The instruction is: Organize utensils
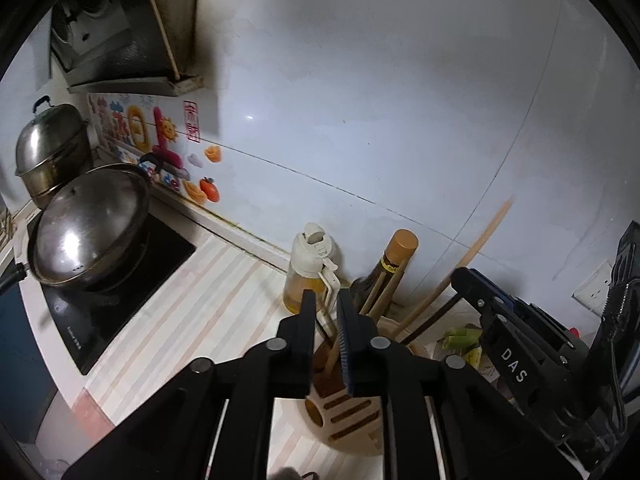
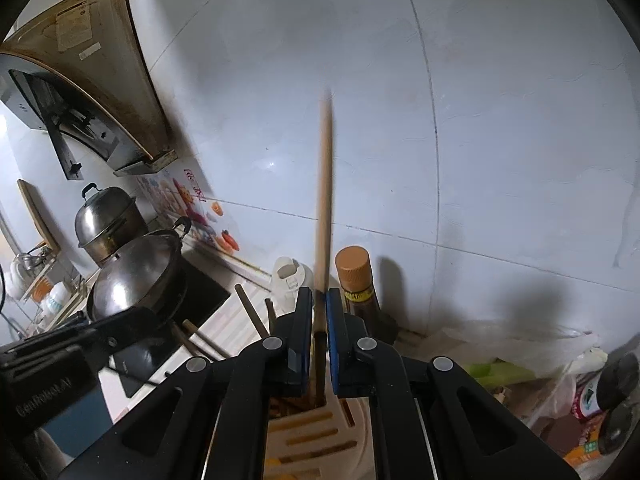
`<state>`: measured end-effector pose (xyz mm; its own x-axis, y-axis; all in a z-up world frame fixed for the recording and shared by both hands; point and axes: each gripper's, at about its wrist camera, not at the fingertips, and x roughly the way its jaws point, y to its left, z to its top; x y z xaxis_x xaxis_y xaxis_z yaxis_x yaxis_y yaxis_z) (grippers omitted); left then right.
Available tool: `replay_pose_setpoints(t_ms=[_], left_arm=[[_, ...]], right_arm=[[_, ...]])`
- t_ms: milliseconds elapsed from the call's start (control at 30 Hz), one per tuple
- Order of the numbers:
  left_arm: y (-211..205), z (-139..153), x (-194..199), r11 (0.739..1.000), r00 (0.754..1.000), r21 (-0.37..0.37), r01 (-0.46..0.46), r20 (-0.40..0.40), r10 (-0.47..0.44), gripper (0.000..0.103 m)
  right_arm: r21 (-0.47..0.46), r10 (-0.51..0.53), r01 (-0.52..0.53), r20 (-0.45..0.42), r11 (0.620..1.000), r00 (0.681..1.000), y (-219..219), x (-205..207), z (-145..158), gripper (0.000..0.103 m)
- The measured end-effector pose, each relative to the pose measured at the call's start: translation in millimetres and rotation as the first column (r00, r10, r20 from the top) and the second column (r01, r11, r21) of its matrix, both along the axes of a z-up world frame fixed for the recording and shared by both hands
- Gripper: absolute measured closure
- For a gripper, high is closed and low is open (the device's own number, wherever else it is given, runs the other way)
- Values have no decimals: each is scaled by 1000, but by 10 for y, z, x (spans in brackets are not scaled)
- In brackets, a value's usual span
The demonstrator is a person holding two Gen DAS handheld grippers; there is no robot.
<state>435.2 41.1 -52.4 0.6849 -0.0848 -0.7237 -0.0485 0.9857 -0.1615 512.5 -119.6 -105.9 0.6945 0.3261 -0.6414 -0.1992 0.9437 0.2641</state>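
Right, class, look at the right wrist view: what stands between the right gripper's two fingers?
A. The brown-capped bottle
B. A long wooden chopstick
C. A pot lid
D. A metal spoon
B: the long wooden chopstick rises upright between the fingers of the right gripper, its lower end reaching down into the slotted utensil holder; the brown-capped bottle stands behind, against the wall.

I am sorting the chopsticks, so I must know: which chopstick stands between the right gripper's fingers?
The long pale chopstick, rising upright between the right gripper; the others lean in the holder, clear of it.
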Motion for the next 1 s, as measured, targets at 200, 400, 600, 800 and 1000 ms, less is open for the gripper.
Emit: replay_pose_setpoints(t_ms=[200, 400, 600, 800, 1000], left_arm=[[85, 153, -272, 1000, 999, -8, -30, 43, 31, 38], [85, 201, -516, 999, 997, 8, -49, 63, 48, 3], [97, 160, -738, 990, 989, 90, -110, 107, 100, 0], [147, -98, -869, 966, 983, 194, -173, 94, 157, 0], [173, -79, -1008, 956, 976, 205, -210, 97, 194, 0]], right_arm=[[18, -7, 7, -8, 1000, 1000, -136, -210, 135, 65], [0, -30, 30, -26, 1000, 999, -246, -484, 150, 51], [-63, -32, 30, -31, 998, 999, -260, -711, 84, 22], [-165, -23, 19, -25, 986, 999, -168, -885, 15, 0], [-198, -39, 35, -15, 980, 999, -203, -1051, 20, 0]])
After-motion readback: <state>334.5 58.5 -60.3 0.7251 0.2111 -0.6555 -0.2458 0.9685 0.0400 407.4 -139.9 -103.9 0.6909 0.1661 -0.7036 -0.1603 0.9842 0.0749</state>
